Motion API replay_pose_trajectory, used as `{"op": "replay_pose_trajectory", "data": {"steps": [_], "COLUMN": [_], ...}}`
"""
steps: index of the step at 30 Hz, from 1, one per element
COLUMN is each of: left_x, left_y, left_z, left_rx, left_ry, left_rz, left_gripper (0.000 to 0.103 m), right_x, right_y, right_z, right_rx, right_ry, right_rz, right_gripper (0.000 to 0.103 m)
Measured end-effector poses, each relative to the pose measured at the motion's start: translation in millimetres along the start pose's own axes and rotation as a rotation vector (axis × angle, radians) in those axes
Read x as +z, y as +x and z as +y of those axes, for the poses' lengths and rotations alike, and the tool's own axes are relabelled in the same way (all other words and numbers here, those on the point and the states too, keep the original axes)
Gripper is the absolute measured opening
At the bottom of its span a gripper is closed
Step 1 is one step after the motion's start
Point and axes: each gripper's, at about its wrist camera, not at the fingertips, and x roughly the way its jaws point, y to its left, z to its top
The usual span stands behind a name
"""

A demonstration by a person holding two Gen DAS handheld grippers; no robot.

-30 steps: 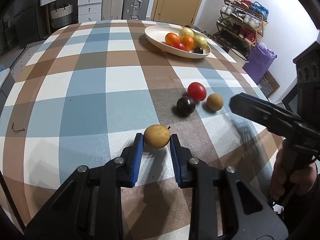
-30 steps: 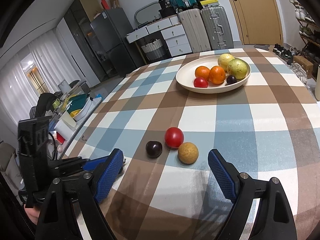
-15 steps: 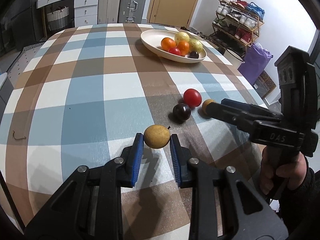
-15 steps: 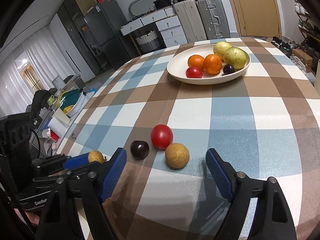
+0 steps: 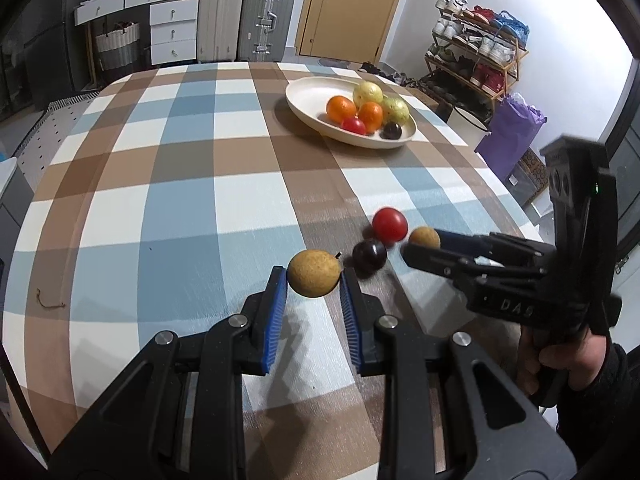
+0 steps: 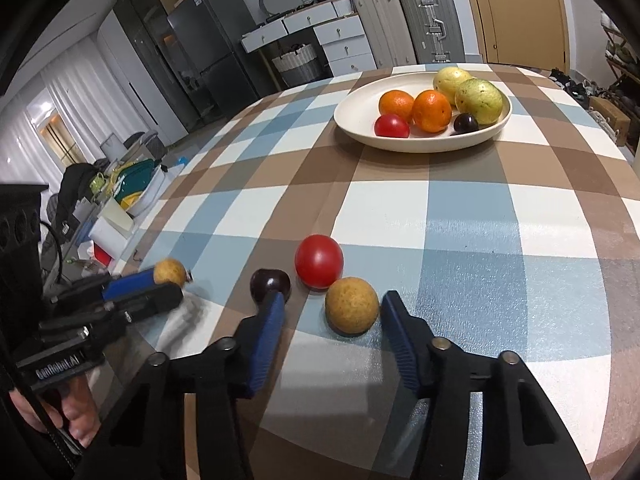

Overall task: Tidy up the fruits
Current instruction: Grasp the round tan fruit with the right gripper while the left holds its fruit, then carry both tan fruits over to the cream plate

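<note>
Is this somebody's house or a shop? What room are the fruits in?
Most likely somebody's home, maybe a dining area near the front door. There is a shoe rack full of shoes, suitcases by a door, a fridge, and a checked tablecloth with a fruit bowl.

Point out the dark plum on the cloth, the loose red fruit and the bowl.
dark plum (image 6: 269,282): right wrist view, its top.
loose red fruit (image 6: 319,261): right wrist view, centre.
bowl (image 6: 404,143): right wrist view, near rim.
</note>
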Motion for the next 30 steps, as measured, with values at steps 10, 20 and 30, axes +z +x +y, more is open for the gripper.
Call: {"op": "replay_pose_trajectory", "data": {"steps": [10, 20, 30], "left_x": [19, 47, 90], "left_y": [8, 26, 46], "left_z": [-2, -6, -7], "left_rx": [0.0, -0.007, -0.005], "left_ry": [0.008, 0.003, 0.006], "left_rz": [0.006, 0.02, 0.028], "left_gripper": [0.024, 0.024, 0.024], "right_x": [2, 19, 52], "right_y": [-5, -22, -27], "right_z": [12, 19, 14], "right_rx": [-0.048, -0.065, -0.045], "right_ry": [-0.094, -0.16, -0.17], "right_rz": [-0.009, -0.06, -0.114], "right_gripper": [0.027, 0.027, 0.027]}}
